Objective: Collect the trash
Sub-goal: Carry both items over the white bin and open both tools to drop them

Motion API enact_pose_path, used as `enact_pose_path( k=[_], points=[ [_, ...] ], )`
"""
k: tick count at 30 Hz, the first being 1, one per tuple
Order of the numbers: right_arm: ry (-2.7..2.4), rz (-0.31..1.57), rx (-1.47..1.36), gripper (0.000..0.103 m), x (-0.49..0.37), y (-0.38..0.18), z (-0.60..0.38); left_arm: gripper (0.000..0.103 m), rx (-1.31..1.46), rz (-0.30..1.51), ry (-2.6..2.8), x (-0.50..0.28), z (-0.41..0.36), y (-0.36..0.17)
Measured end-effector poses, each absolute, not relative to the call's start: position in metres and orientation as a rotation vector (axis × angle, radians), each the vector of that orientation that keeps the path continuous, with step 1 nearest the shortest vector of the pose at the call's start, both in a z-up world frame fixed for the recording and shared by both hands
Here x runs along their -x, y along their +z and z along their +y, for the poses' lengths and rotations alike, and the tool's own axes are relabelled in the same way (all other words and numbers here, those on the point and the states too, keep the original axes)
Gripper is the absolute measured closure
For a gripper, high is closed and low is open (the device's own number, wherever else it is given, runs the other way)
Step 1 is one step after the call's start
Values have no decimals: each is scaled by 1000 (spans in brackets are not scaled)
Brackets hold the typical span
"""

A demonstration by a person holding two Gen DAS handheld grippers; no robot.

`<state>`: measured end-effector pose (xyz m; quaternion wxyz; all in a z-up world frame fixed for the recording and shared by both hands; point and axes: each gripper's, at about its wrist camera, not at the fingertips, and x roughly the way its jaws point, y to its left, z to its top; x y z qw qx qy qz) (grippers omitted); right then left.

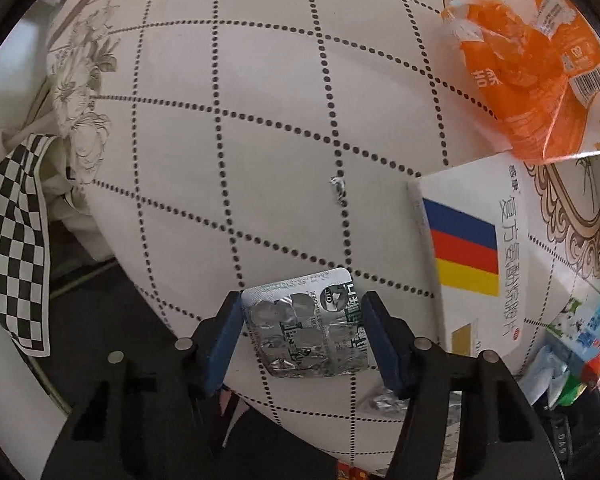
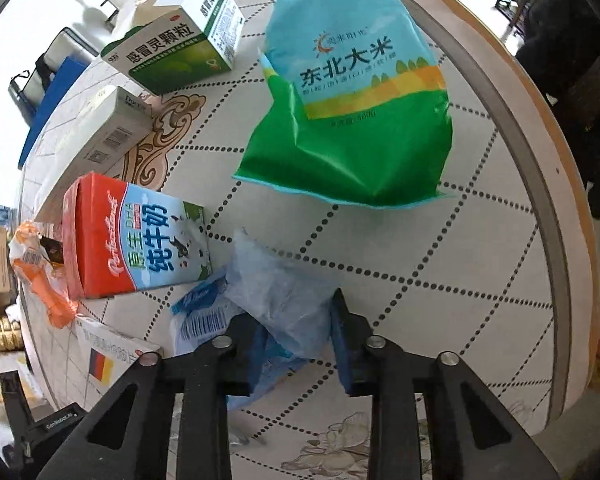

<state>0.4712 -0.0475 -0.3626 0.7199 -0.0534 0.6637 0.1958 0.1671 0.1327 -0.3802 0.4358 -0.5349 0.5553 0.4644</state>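
Observation:
A used silver blister pack (image 1: 306, 326) lies near the table's near edge, between the blue pads of my left gripper (image 1: 302, 336); the jaws stand on either side of it, touching or nearly touching its edges. A pale blue plastic wrapper (image 2: 280, 300) with a barcode lies between the pads of my right gripper (image 2: 296, 344); the jaws are apart around it. An orange torn wrapper (image 1: 536, 76) lies at the far right, and shows at the left of the right wrist view (image 2: 40, 280).
A white medicine box with blue, red and yellow stripes (image 1: 472, 256) lies right of the blister pack. A milk carton (image 2: 136, 240), a green medicine box (image 2: 176, 44), a grey box (image 2: 96, 144) and a rice bag (image 2: 356, 96) lie on the round table (image 2: 460, 280). A foil scrap (image 1: 338, 188) lies mid-table.

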Motion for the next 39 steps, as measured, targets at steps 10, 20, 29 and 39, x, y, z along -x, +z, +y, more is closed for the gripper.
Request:
enact_pose_path(
  k=[10,20,29,39],
  points=[
    [490,1413,119,80,-484,-316,-93,46,1212,1258,1110,-162,121,-316],
    [595,1325,170,80,-404,-259,-146,46,1079,1128,1003,-124,57,-256],
    [715,1462,411,80,-247,-319,-188,46,1227,1157,957,6,-22,-352],
    [722,1560,690,80,-186,-544,-193,46,1598,1124,977,68,-41,-577]
  ],
)
